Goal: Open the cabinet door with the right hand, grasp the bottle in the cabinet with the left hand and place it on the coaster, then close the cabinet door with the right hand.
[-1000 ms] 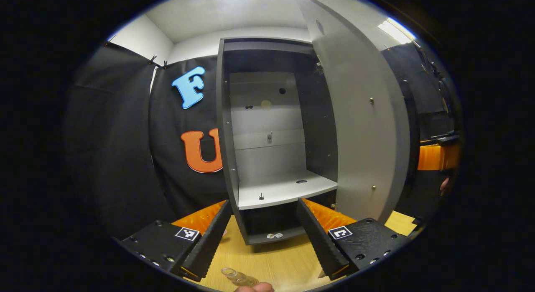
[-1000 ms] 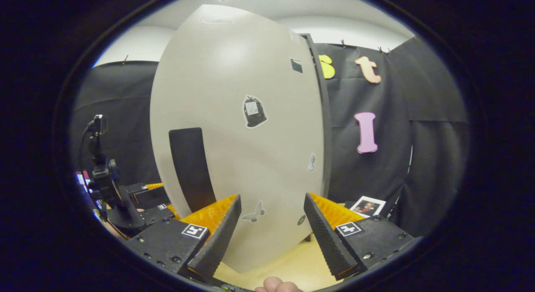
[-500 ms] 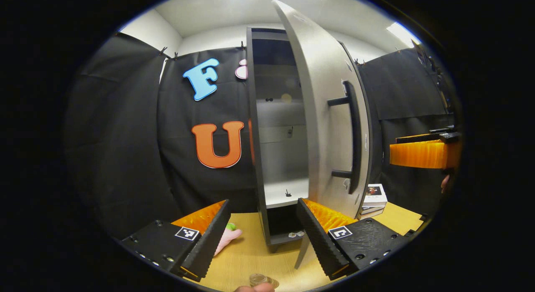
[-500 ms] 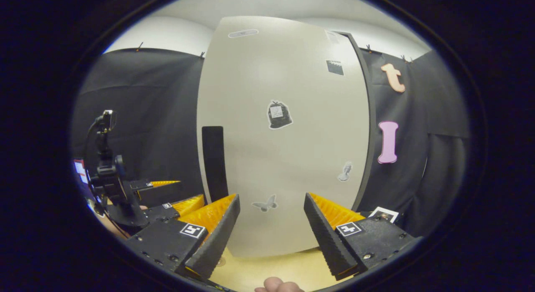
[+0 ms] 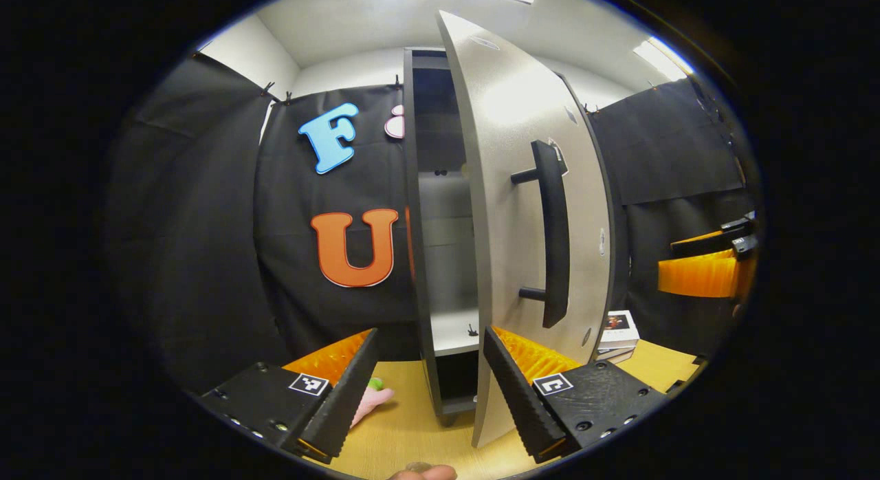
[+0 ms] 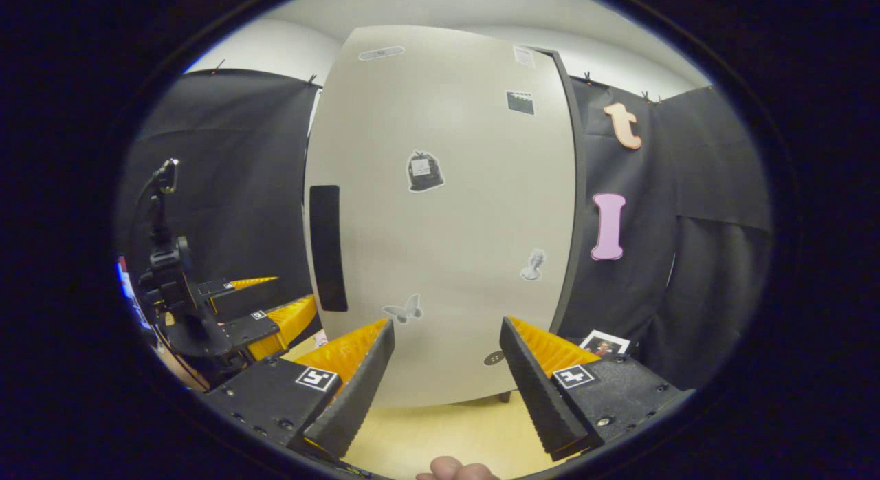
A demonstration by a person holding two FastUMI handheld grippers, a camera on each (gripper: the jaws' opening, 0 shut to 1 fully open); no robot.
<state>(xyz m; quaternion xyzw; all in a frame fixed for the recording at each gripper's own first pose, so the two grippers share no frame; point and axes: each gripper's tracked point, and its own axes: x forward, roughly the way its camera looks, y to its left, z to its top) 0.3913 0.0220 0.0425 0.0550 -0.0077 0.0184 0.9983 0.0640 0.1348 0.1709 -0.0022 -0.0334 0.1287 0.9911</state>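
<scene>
From the left gripper view the cabinet door (image 5: 522, 212) stands ajar, its shelf (image 5: 450, 329) bare; the bottle's place I cannot tell. The right gripper view faces the door's stickered front. Both the left gripper (image 5: 430, 387) and right gripper (image 6: 447, 377) gape, empty. Books (image 5: 615, 329) lie at four o'clock.

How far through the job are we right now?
Late stage. The shelf seen through the gap is bare, so the bottle looks already taken out. The cabinet door is only ajar; both grippers, left and right, are open. Shutting it fully remains.
</scene>
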